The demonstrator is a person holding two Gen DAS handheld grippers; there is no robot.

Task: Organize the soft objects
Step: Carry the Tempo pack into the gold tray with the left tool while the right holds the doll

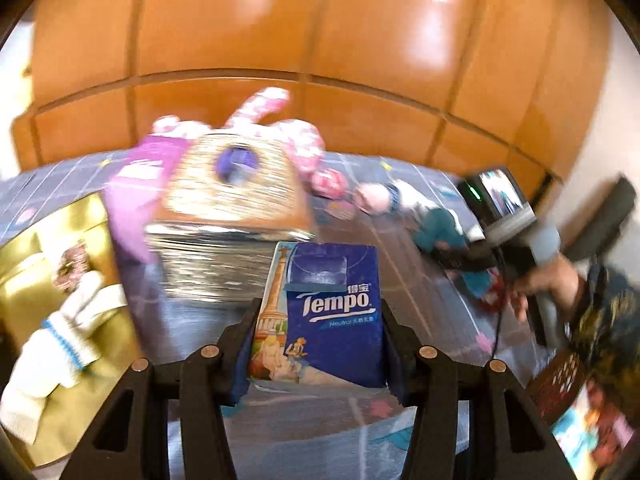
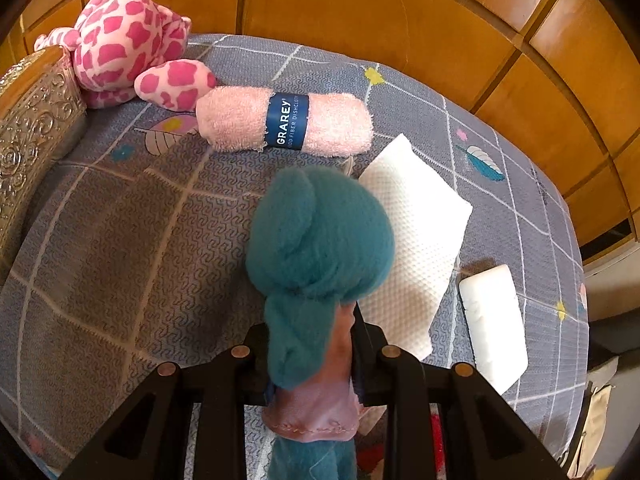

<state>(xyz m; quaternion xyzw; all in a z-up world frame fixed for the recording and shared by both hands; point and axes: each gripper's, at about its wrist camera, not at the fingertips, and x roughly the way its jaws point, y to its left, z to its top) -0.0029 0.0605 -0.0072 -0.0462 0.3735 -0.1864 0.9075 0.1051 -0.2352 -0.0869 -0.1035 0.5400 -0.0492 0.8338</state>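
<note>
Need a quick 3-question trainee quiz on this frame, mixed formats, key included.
1. True or false: the left gripper is shut on the Tempo tissue pack.
2. What does the right gripper hold? A) pink rolled dishcloth B) teal plush toy C) white napkin
3. Fill in: the pink rolled dishcloth lies on the bedspread next to the pink-spotted ____ toy.

Key: 1 true; 2 B, the teal plush toy; 3 plush.
</note>
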